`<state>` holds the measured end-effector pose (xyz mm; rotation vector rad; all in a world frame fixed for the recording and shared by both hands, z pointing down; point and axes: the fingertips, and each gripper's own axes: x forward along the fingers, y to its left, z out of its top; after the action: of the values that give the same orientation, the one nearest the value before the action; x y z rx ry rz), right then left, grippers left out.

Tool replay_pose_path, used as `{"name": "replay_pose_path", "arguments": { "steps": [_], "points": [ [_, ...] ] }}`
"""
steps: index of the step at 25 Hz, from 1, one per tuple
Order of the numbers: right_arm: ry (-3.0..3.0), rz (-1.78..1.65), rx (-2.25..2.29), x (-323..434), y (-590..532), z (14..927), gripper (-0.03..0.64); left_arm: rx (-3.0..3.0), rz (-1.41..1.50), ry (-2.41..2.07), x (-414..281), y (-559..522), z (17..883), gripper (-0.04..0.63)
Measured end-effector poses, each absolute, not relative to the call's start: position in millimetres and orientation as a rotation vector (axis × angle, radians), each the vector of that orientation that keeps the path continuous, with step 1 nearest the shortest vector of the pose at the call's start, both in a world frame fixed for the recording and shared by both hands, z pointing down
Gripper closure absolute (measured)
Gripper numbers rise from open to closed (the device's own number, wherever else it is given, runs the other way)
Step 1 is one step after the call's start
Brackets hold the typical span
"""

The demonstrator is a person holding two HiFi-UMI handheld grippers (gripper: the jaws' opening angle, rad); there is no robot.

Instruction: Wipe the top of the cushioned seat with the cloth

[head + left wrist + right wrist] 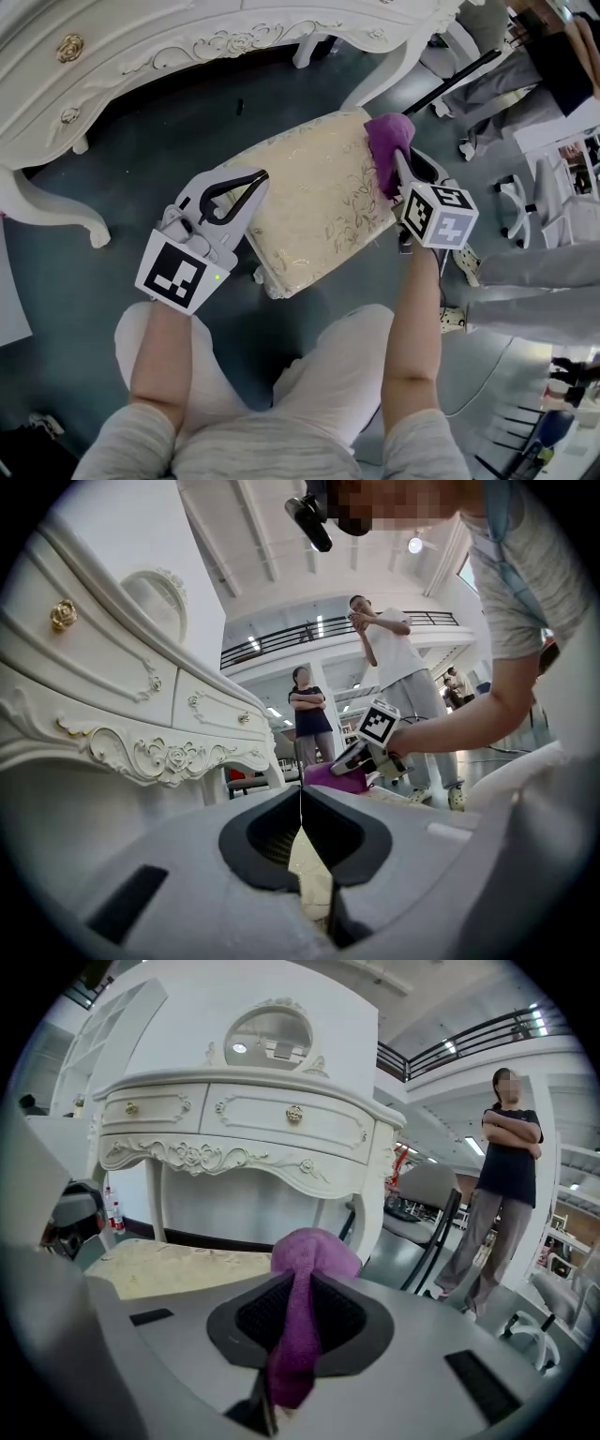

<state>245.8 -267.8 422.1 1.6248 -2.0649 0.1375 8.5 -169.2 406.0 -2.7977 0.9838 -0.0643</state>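
A cream cushioned seat (309, 202) with a pale floral pattern stands on the dark floor below me. My right gripper (401, 159) is shut on a purple cloth (388, 141), which bunches over the seat's far right corner; the right gripper view has the purple cloth (302, 1293) pinched between the jaws, with the seat (178, 1267) at the left. At the seat's left edge my left gripper (255, 180) is shut and holds nothing. In the left gripper view its tips (300, 794) meet, and beyond them lie the cloth (330, 776) and the right gripper (375, 747).
An ornate white dressing table (187, 47) stands just beyond the seat, its curved leg (56, 214) at the left. Two people (309, 714) stand watching farther off. An office chair (427, 1218) and a person's legs (525, 281) are at the right.
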Motion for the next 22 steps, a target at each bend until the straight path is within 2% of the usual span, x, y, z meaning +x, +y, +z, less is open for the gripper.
{"name": "replay_pose_path", "arguments": {
  "steps": [22],
  "points": [
    [-2.037, 0.259, 1.528, 232.4, -272.3, 458.2, 0.565, -2.808, -0.041, 1.011, 1.4, -173.4, 404.9, 0.581]
  ]
}}
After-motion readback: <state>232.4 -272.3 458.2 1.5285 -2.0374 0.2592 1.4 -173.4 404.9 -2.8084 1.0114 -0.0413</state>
